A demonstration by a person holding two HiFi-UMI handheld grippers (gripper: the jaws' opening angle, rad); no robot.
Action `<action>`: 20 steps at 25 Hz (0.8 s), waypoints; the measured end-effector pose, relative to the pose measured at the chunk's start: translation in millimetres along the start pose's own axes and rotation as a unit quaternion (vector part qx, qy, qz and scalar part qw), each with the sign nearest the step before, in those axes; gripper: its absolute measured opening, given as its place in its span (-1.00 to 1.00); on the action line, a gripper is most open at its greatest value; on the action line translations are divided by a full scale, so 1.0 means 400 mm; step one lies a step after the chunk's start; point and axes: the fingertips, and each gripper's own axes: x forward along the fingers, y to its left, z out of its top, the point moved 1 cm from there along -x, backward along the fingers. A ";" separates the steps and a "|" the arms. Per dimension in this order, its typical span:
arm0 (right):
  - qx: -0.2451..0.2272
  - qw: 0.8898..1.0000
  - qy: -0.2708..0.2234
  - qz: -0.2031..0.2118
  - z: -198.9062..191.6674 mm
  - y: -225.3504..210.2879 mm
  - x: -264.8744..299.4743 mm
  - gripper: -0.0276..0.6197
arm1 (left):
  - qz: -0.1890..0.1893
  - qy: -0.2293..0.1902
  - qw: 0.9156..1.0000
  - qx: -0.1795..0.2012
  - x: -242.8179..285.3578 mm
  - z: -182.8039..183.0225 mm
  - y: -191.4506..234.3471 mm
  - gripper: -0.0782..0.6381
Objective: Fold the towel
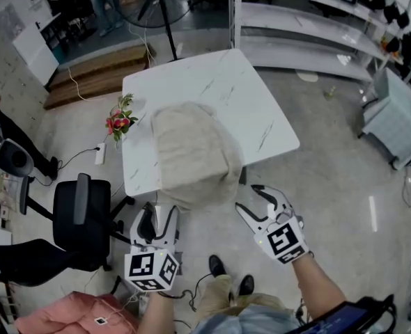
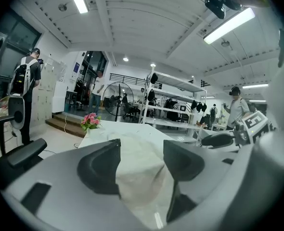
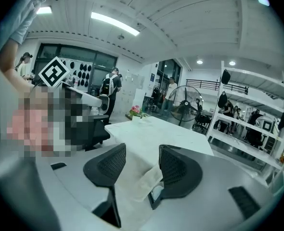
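Note:
A beige towel (image 1: pixel 191 152) lies on the white marble table (image 1: pixel 240 89), and its near end hangs over the table's front edge. My left gripper (image 1: pixel 159 218) is just below and left of that hanging end, jaws open, nothing pinched. My right gripper (image 1: pixel 247 199) is beside the towel's lower right corner, also open. In the left gripper view the towel (image 2: pixel 142 170) shows ahead through the gap of the left gripper (image 2: pixel 142 153). In the right gripper view the towel's corner (image 3: pixel 137 182) hangs in the gap of the right gripper (image 3: pixel 142 160), with the pads apart.
A small vase of pink flowers (image 1: pixel 120 122) stands at the table's left edge. A black office chair (image 1: pixel 83 221) is by the near left corner. A fan on a stand (image 1: pixel 165 12) and white shelves (image 1: pixel 310 19) lie beyond the table. My shoes (image 1: pixel 230 273) are below.

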 end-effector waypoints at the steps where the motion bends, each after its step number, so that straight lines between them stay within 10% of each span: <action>1: -0.002 1.000 -0.002 -0.003 0.012 -0.010 0.007 -0.21 | -0.001 -0.003 1.000 0.001 0.009 0.014 0.005 0.00; 20: -0.039 0.995 -0.062 -0.074 0.339 -0.194 0.158 -0.23 | -0.034 -0.079 0.996 0.037 0.153 0.340 0.143 0.00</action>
